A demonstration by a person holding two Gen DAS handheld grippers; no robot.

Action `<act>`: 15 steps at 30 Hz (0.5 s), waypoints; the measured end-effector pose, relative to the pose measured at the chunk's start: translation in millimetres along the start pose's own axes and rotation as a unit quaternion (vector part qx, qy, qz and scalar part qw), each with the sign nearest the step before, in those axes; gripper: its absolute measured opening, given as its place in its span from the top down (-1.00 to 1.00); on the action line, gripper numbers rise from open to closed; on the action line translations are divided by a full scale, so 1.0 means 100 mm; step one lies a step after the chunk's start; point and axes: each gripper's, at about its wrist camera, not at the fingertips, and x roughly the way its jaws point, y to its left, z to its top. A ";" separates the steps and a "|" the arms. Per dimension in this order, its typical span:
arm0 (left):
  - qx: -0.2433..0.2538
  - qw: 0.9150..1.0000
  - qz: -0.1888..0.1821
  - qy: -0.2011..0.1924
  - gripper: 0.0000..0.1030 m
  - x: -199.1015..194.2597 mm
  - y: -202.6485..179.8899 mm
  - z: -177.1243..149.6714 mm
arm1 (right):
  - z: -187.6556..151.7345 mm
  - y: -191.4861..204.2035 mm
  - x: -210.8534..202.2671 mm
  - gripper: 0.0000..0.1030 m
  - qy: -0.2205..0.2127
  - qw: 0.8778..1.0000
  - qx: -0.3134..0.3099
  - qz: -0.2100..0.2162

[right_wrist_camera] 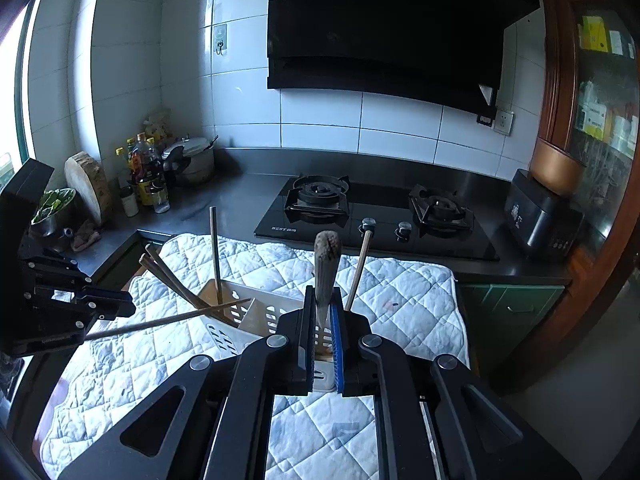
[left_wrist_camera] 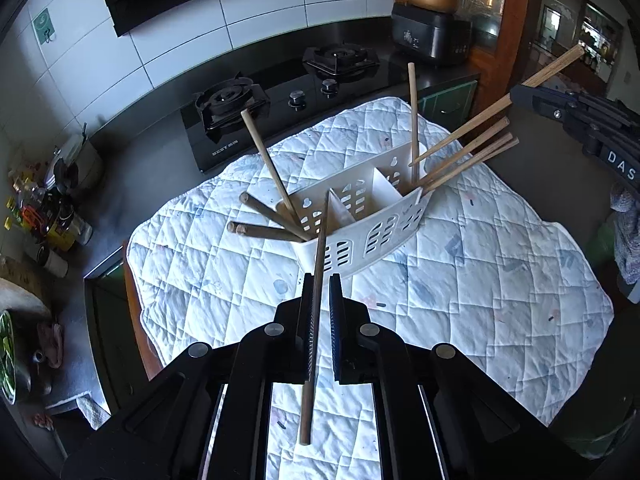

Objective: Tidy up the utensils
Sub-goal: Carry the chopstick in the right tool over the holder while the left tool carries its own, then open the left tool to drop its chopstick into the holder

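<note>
A white slotted utensil holder (left_wrist_camera: 360,216) stands on a quilted white cloth (left_wrist_camera: 480,280), with several wooden chopsticks leaning in its left compartment (left_wrist_camera: 272,216) and right compartment (left_wrist_camera: 464,156). My left gripper (left_wrist_camera: 320,284) is shut on a dark chopstick (left_wrist_camera: 316,300) whose tip points into the holder's middle. My right gripper (right_wrist_camera: 322,300) is shut on a wooden chopstick (right_wrist_camera: 327,264) just above the holder (right_wrist_camera: 256,316); it also shows at the right of the left wrist view (left_wrist_camera: 536,96). The left gripper shows at the left edge of the right wrist view (right_wrist_camera: 116,306).
A black two-burner gas stove (right_wrist_camera: 376,216) sits behind the cloth on a dark counter. Oil bottles (right_wrist_camera: 148,176), a pot and a cutting board stand at the left. A black appliance (right_wrist_camera: 540,216) stands at the right. A range hood (right_wrist_camera: 380,40) hangs above.
</note>
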 end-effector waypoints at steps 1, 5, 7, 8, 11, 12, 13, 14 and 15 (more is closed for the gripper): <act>-0.002 1.000 0.005 -0.002 0.88 0.00 0.01 0.04 | 0.01 0.00 0.02 0.86 0.001 1.000 0.000 -0.001; -0.016 1.000 -0.005 -0.011 0.88 0.01 0.03 0.13 | 0.02 0.01 0.11 0.86 0.005 1.000 0.002 0.004; -0.020 1.000 -0.013 -0.016 0.88 0.03 0.03 0.09 | 0.02 0.02 0.14 0.86 0.005 1.000 0.001 0.006; -0.023 0.999 -0.019 -0.016 0.88 0.04 0.03 0.06 | 0.02 0.02 0.15 0.86 0.005 1.000 -0.001 0.006; -0.031 0.999 -0.025 -0.017 0.86 0.08 0.08 -0.04 | 0.03 0.02 0.19 0.86 0.007 1.000 -0.002 0.004; -0.032 0.999 -0.028 -0.018 0.86 0.09 0.10 -0.07 | 0.02 0.01 0.20 0.86 0.009 1.000 -0.001 0.005; -0.035 0.999 -0.028 -0.019 0.86 0.10 0.12 -0.10 | 0.02 0.00 0.22 0.86 0.011 1.000 0.001 0.005; -0.037 0.999 -0.029 -0.019 0.86 0.11 0.15 -0.14 | 0.03 0.00 0.24 0.86 0.013 1.000 0.001 0.004; -0.037 0.999 -0.030 -0.021 0.86 0.12 0.17 -0.17 | 0.03 -0.01 0.26 0.86 0.016 1.000 0.001 0.003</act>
